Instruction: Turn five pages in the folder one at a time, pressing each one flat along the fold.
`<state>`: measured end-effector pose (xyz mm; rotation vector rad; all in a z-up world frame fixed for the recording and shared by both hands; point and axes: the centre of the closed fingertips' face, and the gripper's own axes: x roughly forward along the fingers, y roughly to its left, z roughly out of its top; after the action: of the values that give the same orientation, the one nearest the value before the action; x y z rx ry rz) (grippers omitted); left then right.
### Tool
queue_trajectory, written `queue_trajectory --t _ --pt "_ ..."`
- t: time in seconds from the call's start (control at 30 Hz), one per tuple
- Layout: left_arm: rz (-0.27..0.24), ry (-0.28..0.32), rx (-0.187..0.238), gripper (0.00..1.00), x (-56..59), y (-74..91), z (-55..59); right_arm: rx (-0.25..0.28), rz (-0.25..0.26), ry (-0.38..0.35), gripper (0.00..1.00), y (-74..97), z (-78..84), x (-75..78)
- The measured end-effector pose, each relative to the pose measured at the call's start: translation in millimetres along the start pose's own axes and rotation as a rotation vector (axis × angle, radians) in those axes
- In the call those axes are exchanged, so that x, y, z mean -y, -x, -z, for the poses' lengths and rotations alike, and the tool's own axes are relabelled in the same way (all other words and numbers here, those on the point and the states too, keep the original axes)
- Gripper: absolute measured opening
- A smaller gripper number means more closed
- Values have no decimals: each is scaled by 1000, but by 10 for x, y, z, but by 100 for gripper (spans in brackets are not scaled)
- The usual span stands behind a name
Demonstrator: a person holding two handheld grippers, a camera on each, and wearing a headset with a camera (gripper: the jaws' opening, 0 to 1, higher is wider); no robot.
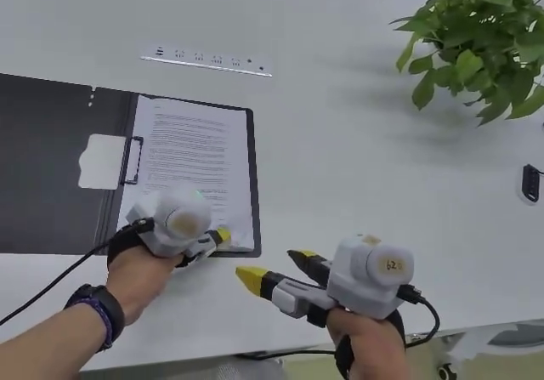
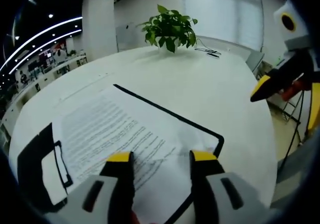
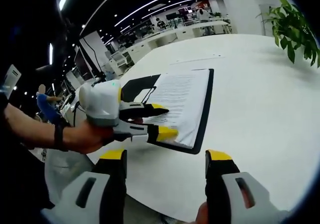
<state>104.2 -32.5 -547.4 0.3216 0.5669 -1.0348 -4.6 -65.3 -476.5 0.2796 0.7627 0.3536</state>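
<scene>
A black folder (image 1: 51, 167) lies open on the white table, with a stack of printed pages (image 1: 191, 155) clipped on its right half. My left gripper (image 1: 219, 237) hovers over the lower right corner of the top page (image 2: 115, 129), jaws open with the paper below them and nothing between them. In the right gripper view the left gripper (image 3: 162, 120) is open above that corner of the pages (image 3: 185, 101). My right gripper (image 1: 276, 265) is open over bare table to the right of the folder, its jaws pointing left toward it.
A potted green plant (image 1: 476, 31) stands at the back right. A silver power strip (image 1: 208, 59) lies flat behind the folder. A black cable end (image 1: 530, 182) sits at the right edge. The table's front edge runs just below my hands.
</scene>
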Motion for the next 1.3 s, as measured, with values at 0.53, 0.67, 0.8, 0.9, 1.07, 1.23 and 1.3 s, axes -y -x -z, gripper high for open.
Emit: queue_trajectory --t 0.53,0.67,0.8,0.9,1.07,1.23,1.3 --pt "34 32 23 14 66 -15 -9 1 -4 -6 61 -35 -6 17" --pt "38 20 18 11 52 -23 -12 -4 -6 -5 61 -51 8 33" --pt "37 22 16 10 43 -22 -13 -3 -9 -3 61 -70 -12 34" --pt "43 42 16 8 19 -22 -15 -1 -12 -2 61 -87 -31 32" --pt "49 102 21 6 -6 -10 -25 -5 -20 4 61 -134 -42 35" --pt "51 137 37 5 -19 22 -56 -11 -31 16 60 -206 -77 52" --pt "50 145 44 5 -18 49 -84 -12 -37 17 59 -253 -105 78"
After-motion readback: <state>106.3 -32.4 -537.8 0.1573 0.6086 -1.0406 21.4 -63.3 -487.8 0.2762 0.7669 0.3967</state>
